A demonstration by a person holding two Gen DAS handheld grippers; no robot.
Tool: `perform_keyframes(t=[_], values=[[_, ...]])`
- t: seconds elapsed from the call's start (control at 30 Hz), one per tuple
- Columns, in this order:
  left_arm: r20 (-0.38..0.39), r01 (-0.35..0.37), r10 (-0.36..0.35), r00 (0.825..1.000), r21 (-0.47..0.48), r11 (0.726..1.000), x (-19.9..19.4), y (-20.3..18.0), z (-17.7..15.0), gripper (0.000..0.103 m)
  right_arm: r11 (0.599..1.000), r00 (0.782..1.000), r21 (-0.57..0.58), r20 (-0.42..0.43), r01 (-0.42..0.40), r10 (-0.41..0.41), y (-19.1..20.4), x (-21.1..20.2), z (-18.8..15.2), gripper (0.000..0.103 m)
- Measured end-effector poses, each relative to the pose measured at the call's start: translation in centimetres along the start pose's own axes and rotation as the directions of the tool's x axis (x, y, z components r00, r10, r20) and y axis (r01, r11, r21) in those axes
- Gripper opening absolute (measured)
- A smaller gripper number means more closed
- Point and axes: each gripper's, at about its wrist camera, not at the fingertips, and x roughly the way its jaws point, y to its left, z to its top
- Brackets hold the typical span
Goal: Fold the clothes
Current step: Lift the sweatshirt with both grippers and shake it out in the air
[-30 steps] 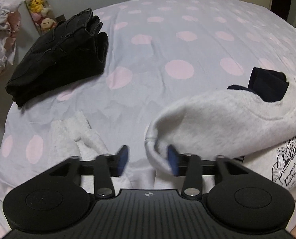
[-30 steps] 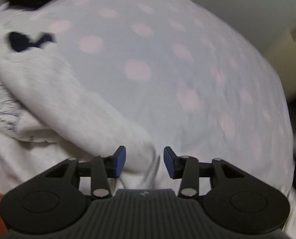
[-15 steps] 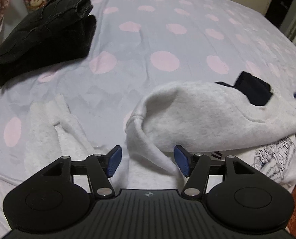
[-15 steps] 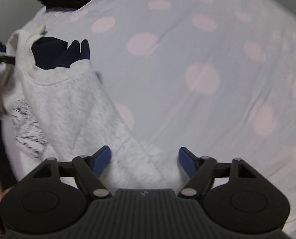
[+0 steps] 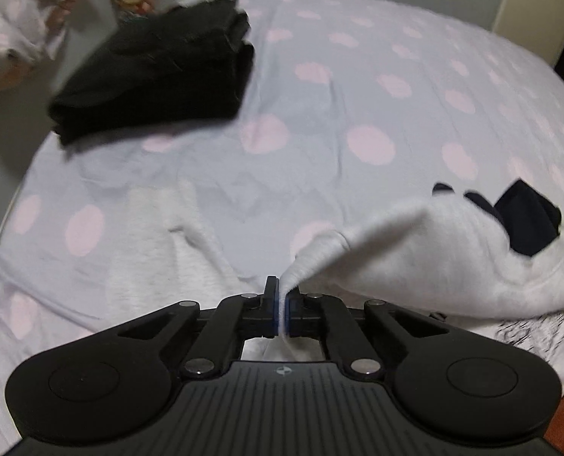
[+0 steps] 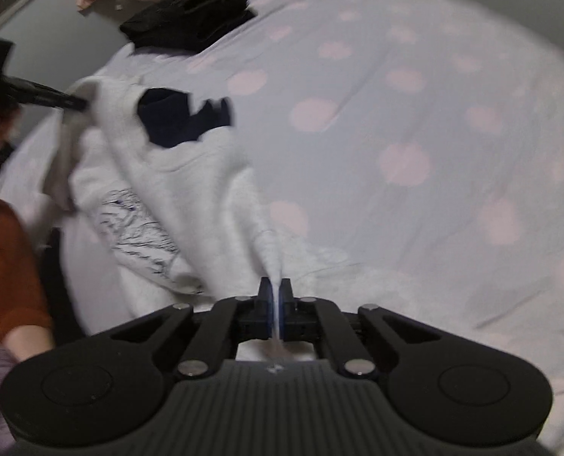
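Note:
A pale grey sweatshirt [image 5: 433,262] with a dark navy neck lining [image 5: 528,224] and a line-drawn print lies crumpled on the polka-dot bed. My left gripper [image 5: 282,304] is shut on a pinched fold at the sweatshirt's left edge, and the cloth rises to the pads in a taut peak. My right gripper [image 6: 275,304] is shut on another fold of the same sweatshirt [image 6: 190,190], right of the print. In the right wrist view the left gripper [image 6: 82,105] shows at the far left, on the garment's other side.
A folded stack of black clothes [image 5: 156,76] sits at the far left of the bed [image 5: 357,95]. More pale fleece [image 5: 160,250] lies flat at the near left. A person's orange sleeve [image 6: 4,266] is at the bed's near edge. Soft toys and laundry stand beyond the bed.
Both grippers stood open around the sweatshirt's fabric; now both are shut on it. The left one has risen, pulling the cloth up into a peak.

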Motion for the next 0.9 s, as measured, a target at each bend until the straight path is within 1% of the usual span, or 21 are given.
perform_keyframes(t=[0.03,0.07,0.1,0.13,0.17,0.2,0.27,0.33,0.37,0.43,0.53,0.57,0.63,0.7,0.8,0.83,0.9], values=[[0.021,-0.005,0.006,1.0,-0.001,1.0,-1.1,-0.1,0.0,0.003,0.998,0.998,-0.003,0.033,0.056,-0.056,0.7,-1.1,0.0,0.003],[0.05,-0.013,0.013,0.999,0.0,1.0,-2.3,-0.3,0.1,0.003,0.994,0.991,0.001,0.076,0.108,-0.107,1.3,-2.4,0.1,0.003],[0.079,-0.021,0.021,0.997,0.002,1.0,-3.6,-0.5,0.1,0.003,0.987,0.979,0.004,0.125,0.16,-0.159,1.9,-3.9,0.3,0.003],[0.114,-0.026,0.026,0.993,-0.001,1.0,-5.1,-0.7,0.2,0.003,0.977,0.962,0.011,0.174,0.211,-0.209,2.5,-5.4,0.5,0.003],[0.154,-0.026,0.027,0.988,-0.006,1.0,-6.6,-0.9,0.2,0.003,0.965,0.94,0.021,0.225,0.26,-0.258,3.2,-6.9,0.7,0.003],[0.199,-0.024,0.026,0.98,-0.012,1.0,-8.4,-1.1,0.3,0.003,0.951,0.91,0.037,0.28,0.307,-0.305,3.8,-8.6,0.9,0.003],[0.296,-0.02,0.025,0.955,-0.023,1.0,-12.2,-1.5,0.5,0.003,0.916,0.836,0.071,0.384,0.396,-0.391,5.3,-12.3,1.3,0.002],[0.396,-0.019,0.029,0.918,-0.028,0.999,-16.2,-2.1,0.5,0.003,0.875,0.747,0.11,0.478,0.471,-0.462,6.9,-15.9,1.5,0.002],[0.446,-0.019,0.031,0.894,-0.033,0.999,-18.4,-2.4,0.6,0.003,0.856,0.702,0.13,0.519,0.5,-0.488,7.8,-17.7,1.5,0.002],[0.546,-0.008,0.029,0.838,-0.04,0.999,-23.0,-3.0,0.5,0.003,0.818,0.606,0.171,0.593,0.549,-0.53,9.5,-21.3,1.3,0.002],[0.663,0.006,0.024,0.748,-0.043,0.999,-28.9,-4.2,0.2,0.003,0.769,0.471,0.236,0.673,0.594,-0.57,12.0,-26.4,0.6,0.002],[0.691,0.013,0.02,0.722,-0.042,0.999,-30.5,-4.4,0.0,0.003,0.758,0.433,0.257,0.692,0.6,-0.578,12.7,-28.0,0.2,0.002],[0.744,0.027,0.011,0.668,-0.039,0.999,-33.6,-4.9,-0.4,0.003,0.742,0.373,0.288,0.72,0.606,-0.585,13.8,-30.8,-0.8,0.002],[0.783,0.03,0.009,0.622,-0.034,0.999,-36.0,-5.5,-0.9,0.003,0.733,0.325,0.313,0.743,0.604,-0.585,15.0,-33.2,-1.9,0.002],[0.819,0.029,-0.015,0.573,-0.002,1.0,-38.4,-6.4,-1.3,0.003,0.708,0.252,0.334,0.77,0.623,-0.585,16.5,-35.9,-3.8,0.002],[0.827,0.031,-0.026,0.561,0.01,0.999,-39.1,-6.6,-1.4,0.003,0.7,0.231,0.34,0.777,0.629,-0.585,16.8,-36.6,-4.4,0.002],[0.84,0.023,-0.035,0.541,0.027,0.999,-40.1,-7.0,-1.6,0.003,0.693,0.202,0.35,0.788,0.63,-0.582,17.3,-37.9,-5.3,0.002]])
